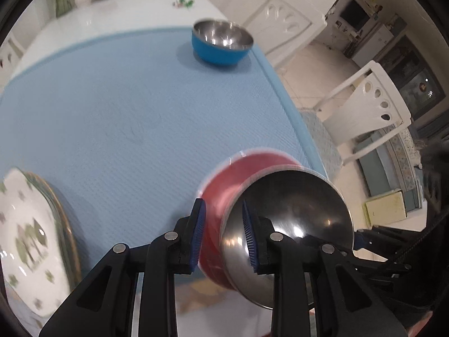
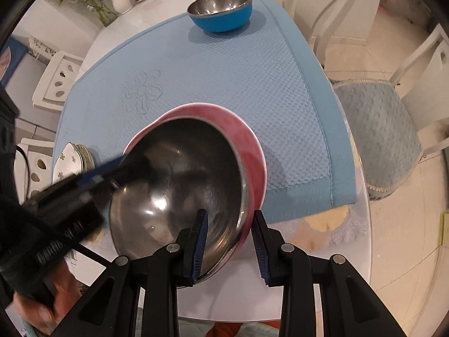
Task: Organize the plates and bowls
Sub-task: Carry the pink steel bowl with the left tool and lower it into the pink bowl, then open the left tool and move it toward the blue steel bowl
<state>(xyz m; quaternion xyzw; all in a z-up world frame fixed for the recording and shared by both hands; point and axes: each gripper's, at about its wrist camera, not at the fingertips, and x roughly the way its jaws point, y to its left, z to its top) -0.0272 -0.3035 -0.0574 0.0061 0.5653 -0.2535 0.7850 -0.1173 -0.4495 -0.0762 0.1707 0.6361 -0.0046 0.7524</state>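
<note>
Two round steel-lined bowls, red [image 2: 252, 151] tilted, blue [image 2: 221, 14] on waffle-textured mat [image 2: 280, 84]

left wrist: steep down, close | right wrist: steep down, close | shared: red bowl [image 1: 224, 196], blue mat [image 2: 224, 84]

Red steel-lined bowl [image 2: 196, 168] tilted; blue bowl [image 2: 220, 9] upright on mat's far corner.

1. The left gripper [image 1: 224, 234] is a black plastic frame with two angular linkage arms, triangular cut-outs in them and round silver pivot pins at the joints.
2. Its fingers [image 1: 197, 238] carry ribbed blue rubber pads.
3. The right gripper [image 2: 231, 248] has the same black frame, silver pins and ridged blue pads [image 2: 199, 248].
</note>
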